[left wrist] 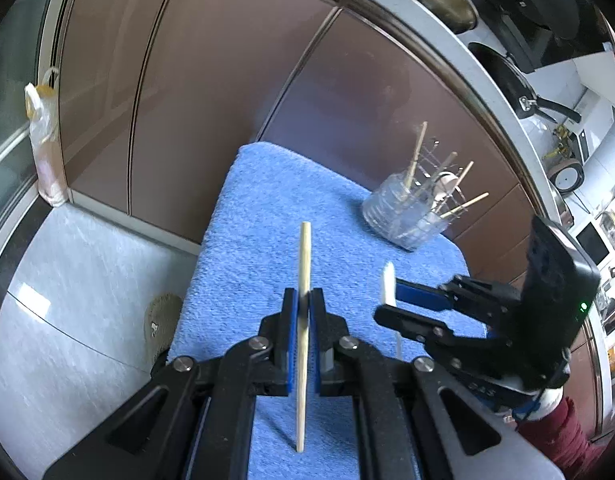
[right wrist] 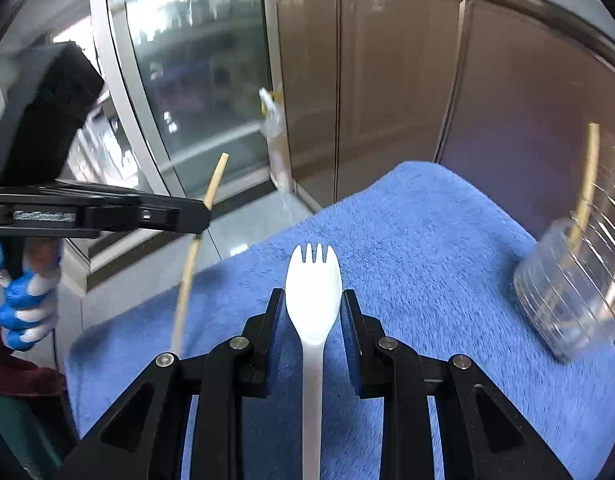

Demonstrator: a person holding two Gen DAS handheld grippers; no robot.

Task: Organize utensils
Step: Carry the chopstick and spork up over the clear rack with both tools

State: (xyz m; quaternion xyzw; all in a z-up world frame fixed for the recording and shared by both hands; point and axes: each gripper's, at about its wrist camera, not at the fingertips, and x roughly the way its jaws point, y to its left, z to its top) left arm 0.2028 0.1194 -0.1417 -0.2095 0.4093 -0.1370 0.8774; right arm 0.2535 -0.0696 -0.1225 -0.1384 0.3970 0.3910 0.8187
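Both grippers hold one utensil each above the blue towel.

Left gripper [left wrist: 303, 312] is clamped on a thin wooden chopstick [left wrist: 304, 264]; right gripper [right wrist: 313, 304] pinches a white plastic spork [right wrist: 313, 280] at its bowl. Clear ribbed plastic cup [right wrist: 567, 288] stands ahead to the right of the right gripper. Best to tilt each utensil upright and lower it slowly, avoiding the sticks already inside.

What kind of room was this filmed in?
Most likely a home kitchen: a frying pan sits on the counter, brown cabinet doors run below it, and utensils stand in a clear jar.
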